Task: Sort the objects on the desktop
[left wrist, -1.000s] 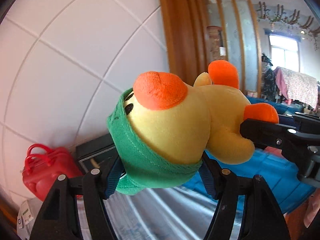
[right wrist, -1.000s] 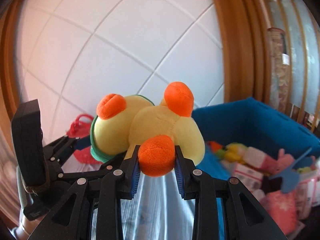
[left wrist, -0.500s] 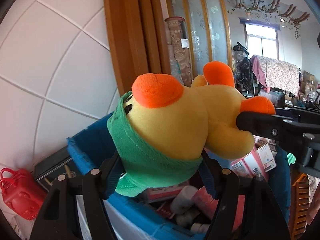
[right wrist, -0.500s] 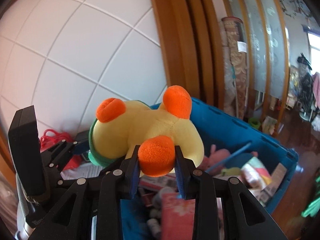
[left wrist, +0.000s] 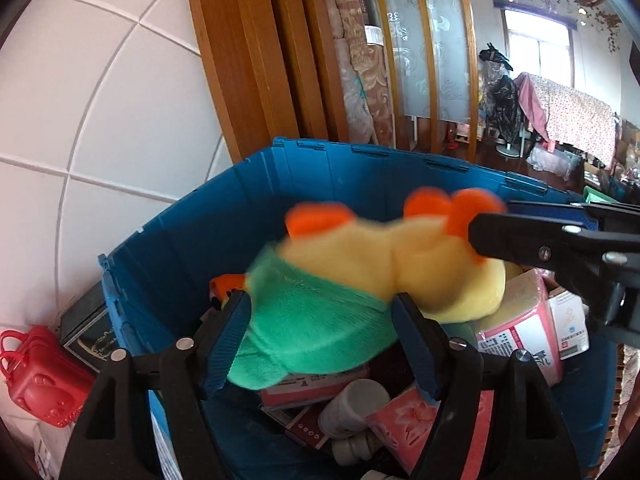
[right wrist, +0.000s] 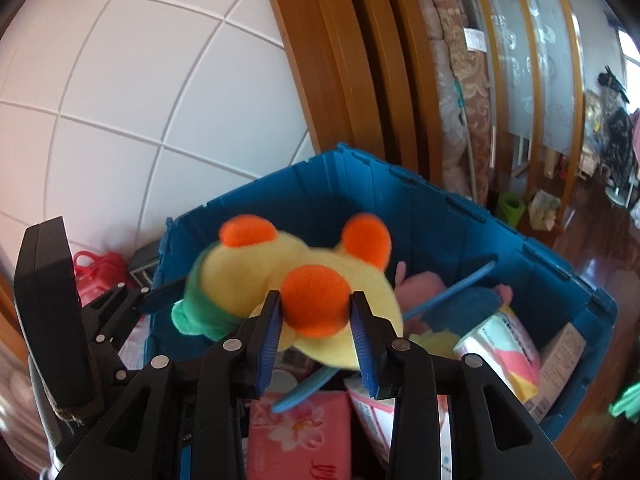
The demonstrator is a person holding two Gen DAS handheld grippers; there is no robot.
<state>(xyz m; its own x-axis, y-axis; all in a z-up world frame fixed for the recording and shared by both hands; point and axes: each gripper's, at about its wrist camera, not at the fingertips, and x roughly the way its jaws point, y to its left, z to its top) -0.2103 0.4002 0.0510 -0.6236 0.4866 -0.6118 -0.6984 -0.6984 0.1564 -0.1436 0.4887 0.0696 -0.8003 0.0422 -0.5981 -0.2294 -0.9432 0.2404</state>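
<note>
White tiled wall [left wrist: 100, 112] fills the left of both views, with a wooden door frame [right wrist: 352, 80] beside it and frosted glass panels past that; only the left wrist view reaches a bright window [left wrist: 536, 48] and a floral cloth [left wrist: 572, 120] hung out in the far room, while only the right wrist view shows dark polished floor [right wrist: 592, 240]. Below stands a blue crate [left wrist: 360, 184], open-topped and crowded with goods. Over its opening is the plush duck [left wrist: 380, 264], yellow with orange beak and feet and a green hood, blurred in both views. The left gripper [left wrist: 320, 332] has the hooded head between its blue pads; its jaws are opening, and the pads stand at the hood's sides, though whether they press on it I cannot tell. The right gripper [right wrist: 316, 336] has one orange foot between its jaws, which are opening too, and thin gaps show beside the foot. Each view catches the other gripper from the side. Inside the crate, the left wrist view shows a pink-and-white packet [left wrist: 520, 320], a pink floral pack [left wrist: 404, 420] and a white bottle [left wrist: 352, 404]; the right wrist view alone shows a pink plush toy [right wrist: 420, 288], a blue strip [right wrist: 448, 292] and a pastel wrapped pack [right wrist: 500, 344]. A red toy case [left wrist: 36, 376] sits outside the crate's left wall, against the tiles, with a dark box [left wrist: 84, 328] between it and the crate.
</note>
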